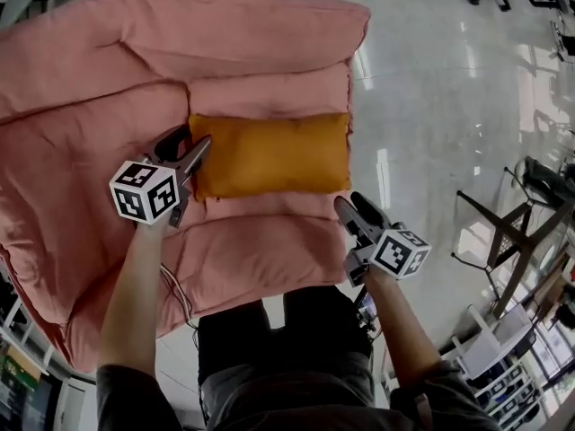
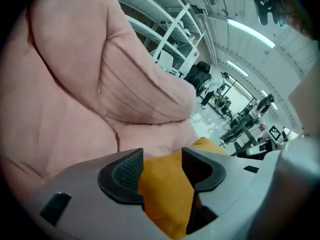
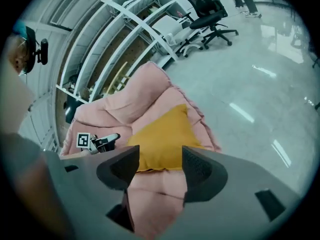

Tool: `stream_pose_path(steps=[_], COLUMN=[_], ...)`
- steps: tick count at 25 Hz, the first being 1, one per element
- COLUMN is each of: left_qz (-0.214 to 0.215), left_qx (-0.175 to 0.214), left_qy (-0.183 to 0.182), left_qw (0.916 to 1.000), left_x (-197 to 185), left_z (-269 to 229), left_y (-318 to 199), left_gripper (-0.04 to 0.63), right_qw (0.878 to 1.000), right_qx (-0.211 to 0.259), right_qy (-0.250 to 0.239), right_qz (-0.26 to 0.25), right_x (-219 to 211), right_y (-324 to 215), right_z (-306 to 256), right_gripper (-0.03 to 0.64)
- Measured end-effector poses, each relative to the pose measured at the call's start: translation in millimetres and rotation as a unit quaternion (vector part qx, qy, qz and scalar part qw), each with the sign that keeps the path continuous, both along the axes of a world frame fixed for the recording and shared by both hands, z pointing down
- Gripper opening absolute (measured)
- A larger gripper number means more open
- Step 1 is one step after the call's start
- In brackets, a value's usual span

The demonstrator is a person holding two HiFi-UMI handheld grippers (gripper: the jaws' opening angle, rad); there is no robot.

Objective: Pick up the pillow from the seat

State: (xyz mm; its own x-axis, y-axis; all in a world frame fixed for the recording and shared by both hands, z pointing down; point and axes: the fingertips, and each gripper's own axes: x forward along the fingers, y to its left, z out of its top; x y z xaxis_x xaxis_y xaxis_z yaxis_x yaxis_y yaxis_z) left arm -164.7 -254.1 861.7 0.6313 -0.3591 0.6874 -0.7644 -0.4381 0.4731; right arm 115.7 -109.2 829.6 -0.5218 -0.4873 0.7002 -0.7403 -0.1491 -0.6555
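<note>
An orange pillow (image 1: 269,155) lies flat on the seat of a pink padded armchair (image 1: 260,250), against its backrest. My left gripper (image 1: 190,144) is at the pillow's left edge. In the left gripper view the jaws (image 2: 162,164) stand apart with the pillow's corner (image 2: 170,194) filling the gap between them; the pads do not squeeze it. My right gripper (image 1: 357,206) hovers off the pillow's front right corner, open and empty. Its own view looks between the jaws (image 3: 160,166) at the pillow (image 3: 162,141) and at the left gripper (image 3: 105,141) beyond.
The armchair's thick backrest (image 1: 180,34) and left arm (image 1: 45,196) rise around the seat. Glossy grey floor (image 1: 431,106) lies to the right, with a black folding frame (image 1: 503,232) on it. White shelving (image 3: 125,29) and office chairs (image 3: 210,9) stand further off.
</note>
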Motion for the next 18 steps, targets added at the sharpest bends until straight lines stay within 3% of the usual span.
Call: stream_pose_path(steps=[6, 15, 18], left_qz=[0.001, 0.021, 0.002], left_qx=[-0.022, -0.038, -0.061], left_qy=[-0.014, -0.016, 0.024], left_qw=[0.9997, 0.9989, 0.9978], left_x=[-14.2, -8.2, 1.8], left_z=[37.3, 74.1, 73.9], left_y=[-19.6, -18.7, -10.3], left_gripper=[0.278, 0.274, 0.160], right_qw=[0.998, 0.998, 0.999], right_qx=[-0.031, -0.051, -0.045], right_qy=[0.040, 0.017, 0.013], right_qz=[0.021, 0.024, 0.006], right_x=[17.3, 11.4, 6.6], right_y=[-0.5, -11.9, -14.1], right_z=[38.0, 86.9, 89.0], right_gripper=[0.270, 0.272, 0.265])
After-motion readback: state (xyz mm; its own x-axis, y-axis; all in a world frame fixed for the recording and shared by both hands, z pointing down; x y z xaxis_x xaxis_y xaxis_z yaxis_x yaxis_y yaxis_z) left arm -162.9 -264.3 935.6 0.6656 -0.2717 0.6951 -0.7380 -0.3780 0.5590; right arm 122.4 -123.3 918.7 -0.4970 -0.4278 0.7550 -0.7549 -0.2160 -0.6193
